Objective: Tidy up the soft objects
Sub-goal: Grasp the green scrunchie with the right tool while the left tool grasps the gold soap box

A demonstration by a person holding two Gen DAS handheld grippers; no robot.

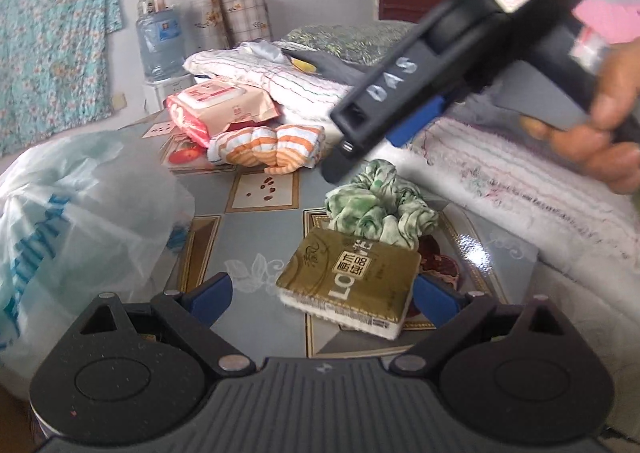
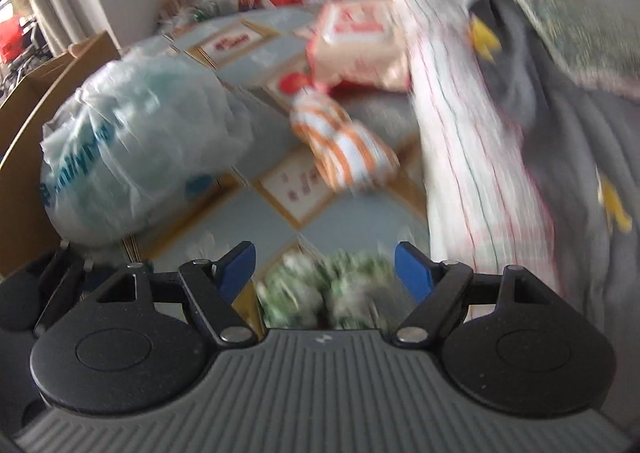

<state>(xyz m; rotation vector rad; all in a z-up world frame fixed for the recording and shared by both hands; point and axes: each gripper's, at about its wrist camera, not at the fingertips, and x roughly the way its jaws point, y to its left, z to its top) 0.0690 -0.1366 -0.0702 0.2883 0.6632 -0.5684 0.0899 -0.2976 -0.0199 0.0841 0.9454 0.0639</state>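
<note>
Item: green-and-white scarf (image 1: 378, 209), crumpled in a heap on the desk (image 1: 256, 241), no clear long axis; it touches the far edge of a gold tissue pack (image 1: 352, 285).
Right hand-held gripper (image 2: 325, 271): pitched steeply down over the scarf, blue fingers (image 2: 412, 273) spread wide on either side of it, not pressing it (view blurred). A hand (image 1: 604, 133) grips its handle at the right.
Left hand-held gripper (image 1: 324, 295): tilted downward, fingers apart, the tissue pack lying between them, its long side slanting toward the near right; contact cannot be told.
Surroundings: bare patterned desk between the scarf and an orange-striped cloth (image 1: 272, 147) farther off; plastic bag (image 1: 80, 221) at left; folded white blanket (image 1: 520, 197) bounding the right.
</note>
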